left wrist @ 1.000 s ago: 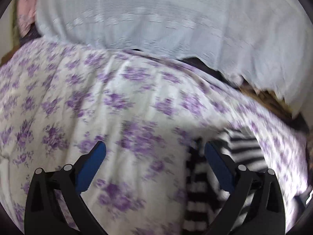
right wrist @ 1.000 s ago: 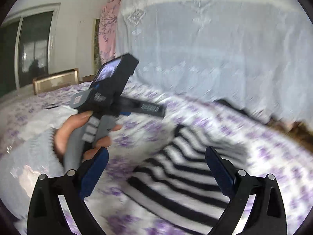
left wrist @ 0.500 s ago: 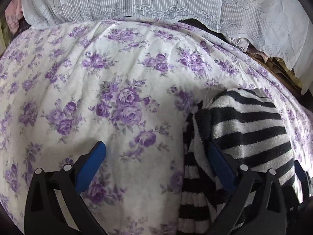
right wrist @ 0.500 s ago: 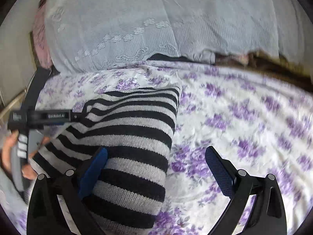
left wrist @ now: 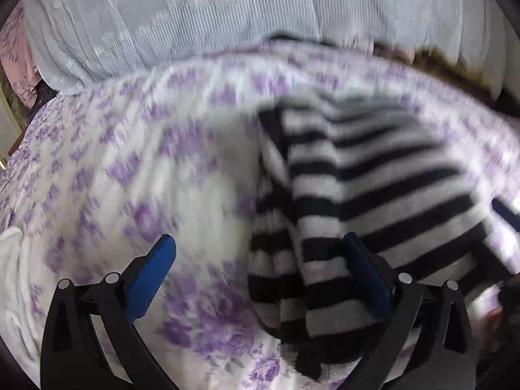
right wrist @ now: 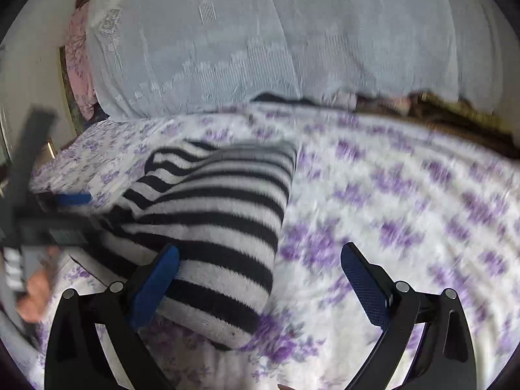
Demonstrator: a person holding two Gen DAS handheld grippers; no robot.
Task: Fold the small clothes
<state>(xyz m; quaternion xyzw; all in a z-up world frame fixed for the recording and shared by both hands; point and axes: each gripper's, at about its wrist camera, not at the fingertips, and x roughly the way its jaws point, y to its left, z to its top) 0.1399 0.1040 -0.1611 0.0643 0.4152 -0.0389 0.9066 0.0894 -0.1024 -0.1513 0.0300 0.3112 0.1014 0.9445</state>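
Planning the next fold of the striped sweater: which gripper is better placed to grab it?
Probably the left gripper: it is open, and the striped sweater fills the gap beside its right-hand finger. The right gripper, also open, has mostly floral bedsheet ahead, with the sweater off by its left-hand finger.

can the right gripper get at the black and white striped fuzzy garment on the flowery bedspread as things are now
Probably yes. The right gripper is open, and the black and white striped fuzzy garment lies folded on the purple-flowered bedspread right by its left finger, with nothing between them. The left gripper is also open, at the garment's other side.
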